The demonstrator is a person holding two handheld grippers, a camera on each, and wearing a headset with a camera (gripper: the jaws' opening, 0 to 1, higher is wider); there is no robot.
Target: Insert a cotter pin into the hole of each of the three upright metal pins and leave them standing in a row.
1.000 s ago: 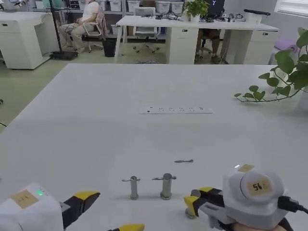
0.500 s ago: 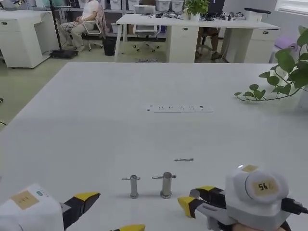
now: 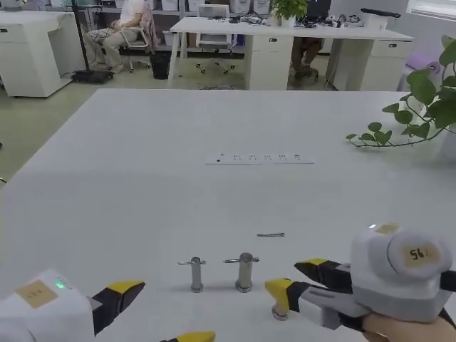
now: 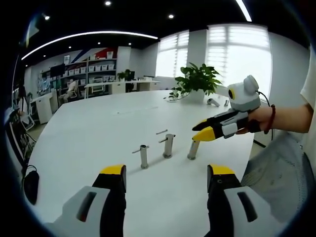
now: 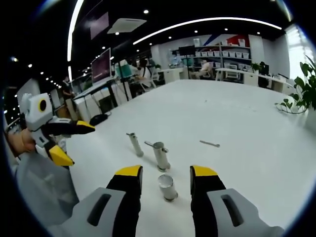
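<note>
Right claw point(image 3: 288, 275) has backed off, jaws apart, empty. Third short steel pin point(image 3: 280, 311) now stands free on the white counter point(image 3: 142, 214), right of the two cottered steel pins point(image 3: 244, 272). Thin loose cotter pin point(image 3: 271, 234) lies beyond, likely next. Left claw point(image 3: 155, 317) open, idle.

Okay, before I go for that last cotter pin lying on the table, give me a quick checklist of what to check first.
1. First two fitted: ok. The left pin and middle pin stand upright, each with a crosspiece through its top.
2. Third pin upright: ok. Fitted: not ok, nothing through it.
3. Which way its hole faces: cannot tell.
4. Loose cotter pin free to pick: ok, it lies alone on the table beyond the row.
5. Right gripper free: ok, jaws open either side of the third pin.
6. Left gripper free: ok, open, holding nothing.
</note>
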